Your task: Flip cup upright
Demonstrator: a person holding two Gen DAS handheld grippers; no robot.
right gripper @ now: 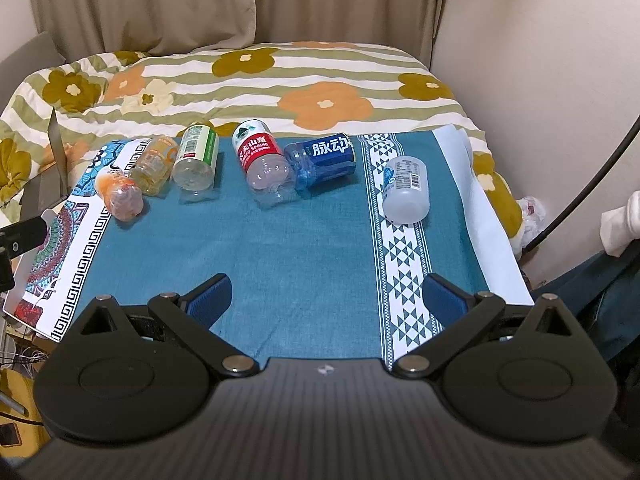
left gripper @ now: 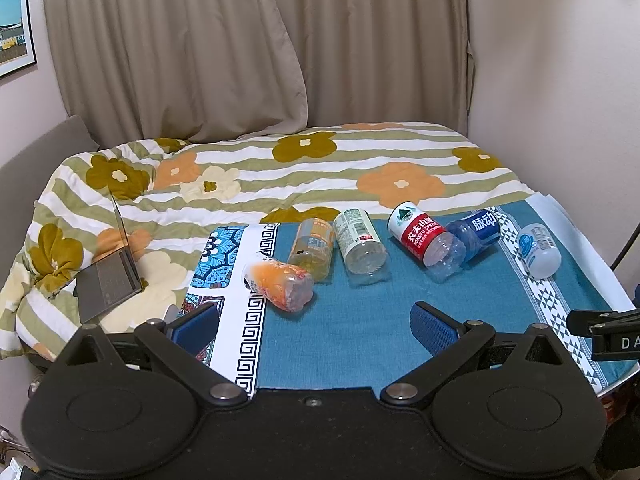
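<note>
Nearest, the left gripper (left gripper: 316, 320) and right gripper (right gripper: 326, 296) hover over the teal cloth (right gripper: 280, 248), jaws spread wide, holding and touching nothing; farther back, six cut-bottle cups lie on their sides; the white cup (right gripper: 406, 188) lies apart, likely easiest; grip mid-body, tilt it slowly upright.

Framed picture (left gripper: 14, 28) is getting cut off at the upper left edge. Laptop (right gripper: 48, 168) is showing only partly at the left edge. Green-label bottle (right gripper: 196, 156) text is reading too small.
</note>
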